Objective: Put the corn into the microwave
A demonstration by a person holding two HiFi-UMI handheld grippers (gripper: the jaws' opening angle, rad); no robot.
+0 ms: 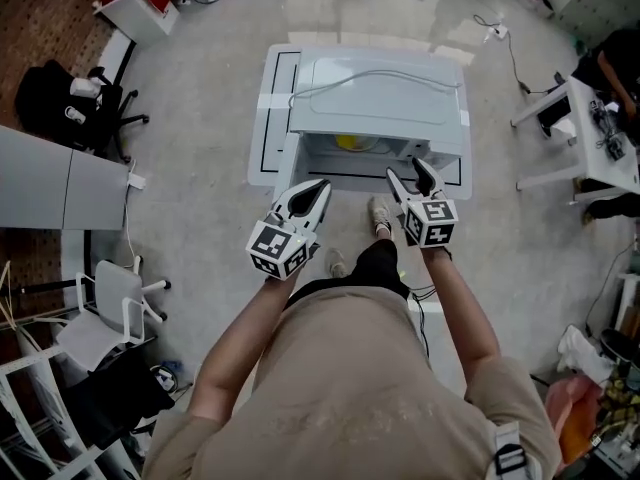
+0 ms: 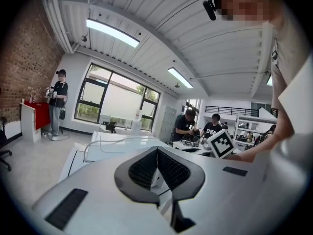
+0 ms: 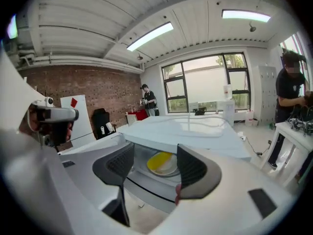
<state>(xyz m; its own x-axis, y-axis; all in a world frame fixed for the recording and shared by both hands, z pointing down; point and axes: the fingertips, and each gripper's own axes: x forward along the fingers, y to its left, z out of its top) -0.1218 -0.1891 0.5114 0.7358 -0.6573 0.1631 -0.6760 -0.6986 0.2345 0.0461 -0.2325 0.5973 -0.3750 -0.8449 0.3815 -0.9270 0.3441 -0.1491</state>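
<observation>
The white microwave stands on a low white table, its cavity open toward me. Inside lies the yellow corn, which in the right gripper view rests on a pale plate as a yellow shape. My right gripper is open just in front of the cavity, and nothing is between its jaws. My left gripper hangs to the left of the opening, shut and empty; its pads meet above the microwave top.
A cable loops across the microwave's top. A white chair and a black chair stand at the left, a white desk at the right. People work at benches farther back.
</observation>
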